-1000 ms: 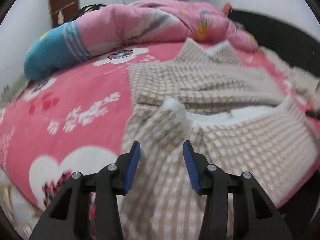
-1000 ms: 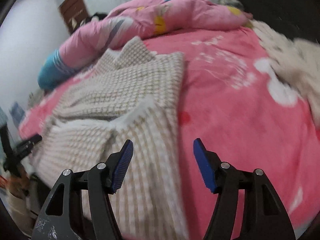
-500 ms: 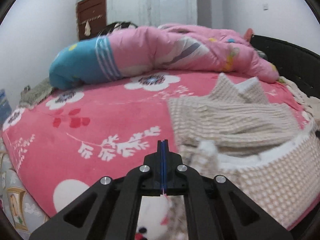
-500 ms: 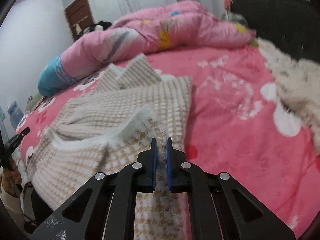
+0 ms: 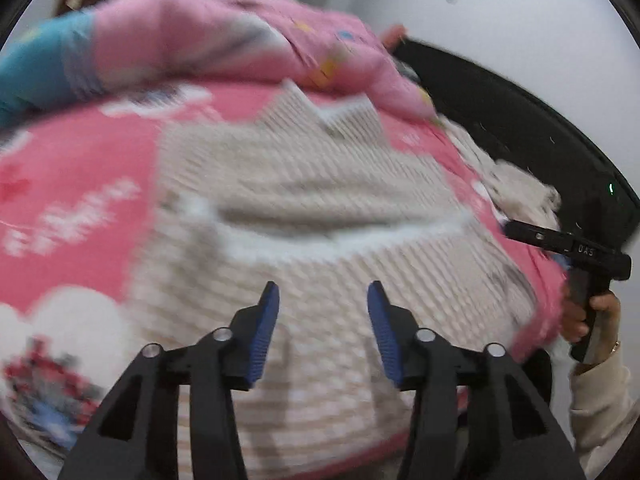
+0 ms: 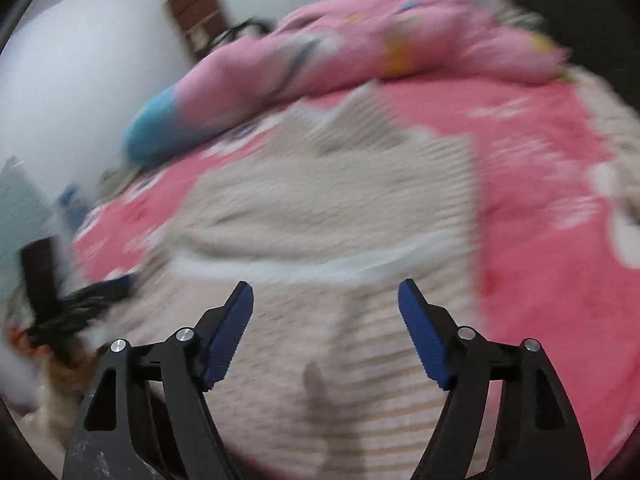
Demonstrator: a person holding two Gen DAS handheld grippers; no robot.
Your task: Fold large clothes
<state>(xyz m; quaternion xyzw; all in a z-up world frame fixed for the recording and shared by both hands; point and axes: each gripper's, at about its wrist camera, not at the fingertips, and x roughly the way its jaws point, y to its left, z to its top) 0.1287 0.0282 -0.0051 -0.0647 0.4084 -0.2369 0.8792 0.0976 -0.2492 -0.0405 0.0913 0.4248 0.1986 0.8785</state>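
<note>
Garment (image 5: 320,200) lies on pink bed (image 5: 80,208), near hem turned up over body. Left gripper (image 5: 322,312) and right gripper (image 6: 326,312) hover above it, fingers wide, empty. Step: between folds. Next likely: regrasp folded edge, fold toward collar.

The garment (image 5: 320,200) lies spread on the bed (image 5: 80,208), its near part folded over itself; a rolled quilt (image 5: 224,40) lies behind it; another cloth (image 5: 516,184) lies to its right.
</note>
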